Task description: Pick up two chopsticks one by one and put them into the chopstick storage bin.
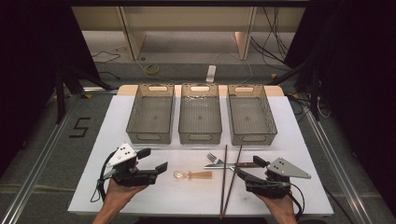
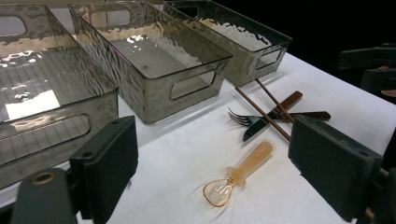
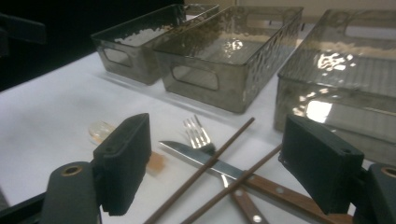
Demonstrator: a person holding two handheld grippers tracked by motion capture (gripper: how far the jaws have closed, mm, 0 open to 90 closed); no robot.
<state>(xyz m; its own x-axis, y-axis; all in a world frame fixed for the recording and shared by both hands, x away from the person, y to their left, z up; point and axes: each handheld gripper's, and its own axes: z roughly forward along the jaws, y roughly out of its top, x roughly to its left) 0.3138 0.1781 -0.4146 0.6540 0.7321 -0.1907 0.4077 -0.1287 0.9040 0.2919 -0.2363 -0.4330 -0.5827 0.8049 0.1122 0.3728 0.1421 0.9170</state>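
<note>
1. while both hands rest at the near edge of the white table (image 1: 140, 196), the high view shows the left gripper (image 1: 156, 161) and the right gripper (image 1: 246, 170) lying low over the board, jaws wide apart, nothing between them. the left one points toward the cutlery in the middle; the right one points left, its tips just beside the chopsticks (image 1: 229, 179).
2. same view: an orange spoon (image 1: 192, 175) lies flat between the two grippers, bowl toward the left gripper. a fork (image 1: 214, 158) and a knife (image 1: 229, 165) lie crossed under the two chopsticks, which run from near the bins to the front edge. three smoky clear bins (image 1: 200, 119) stand side by side behind, with nothing in them that i can see.
3. left gripper view: its jaws stand open and hold nothing. the spoon (image 2: 240, 173) lies on the table between them, farther off, apart from both pads. fork (image 2: 243, 119), knife (image 2: 271, 122) and chopsticks (image 2: 264, 113) lie beyond it, near the bins (image 2: 154, 60).
4. right gripper view: jaws open, nothing gripped. the chopsticks (image 3: 205, 168), knife (image 3: 201, 158) and fork (image 3: 198, 133) lie close ahead between the pads, untouched; the spoon's bowl (image 3: 99, 130) shows past the left-hand pad.
</note>
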